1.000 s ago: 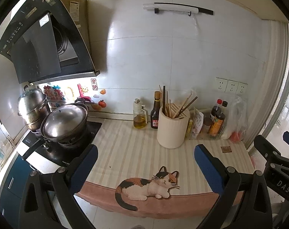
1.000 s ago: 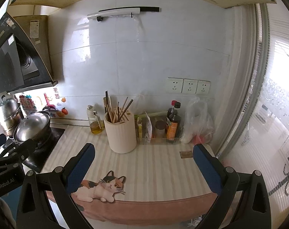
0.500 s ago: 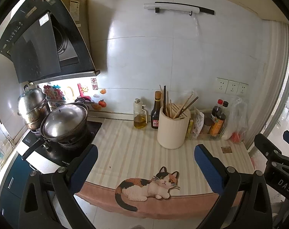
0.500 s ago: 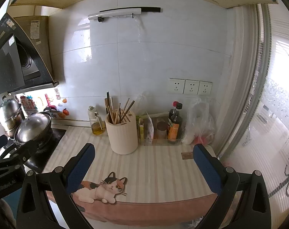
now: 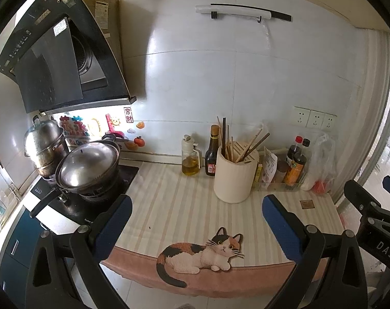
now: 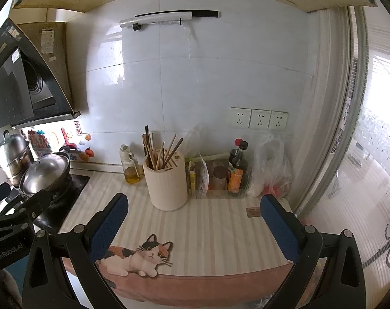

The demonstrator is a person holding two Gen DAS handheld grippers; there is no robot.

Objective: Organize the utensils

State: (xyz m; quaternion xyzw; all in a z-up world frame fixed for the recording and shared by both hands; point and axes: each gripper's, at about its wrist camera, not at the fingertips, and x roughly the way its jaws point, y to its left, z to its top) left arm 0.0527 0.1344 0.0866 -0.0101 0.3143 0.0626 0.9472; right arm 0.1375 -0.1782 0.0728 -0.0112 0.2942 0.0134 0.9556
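Standing upright near the back of the striped mat point(image 5: 174, 206), the cream utensil holder point(image 5: 235, 177) contains several chopsticks point(image 5: 228, 141). Left gripper point(image 5: 195, 221) and right gripper point(image 6: 195, 221) hang spread wide, empty, well short of it.

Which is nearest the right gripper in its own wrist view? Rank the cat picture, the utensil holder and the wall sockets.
1. Cat picture: on the mat's front edge, by the left finger of the right gripper.
2. Utensil holder: mid-counter, behind the cat.
3. Wall sockets: on the back wall, upper right.
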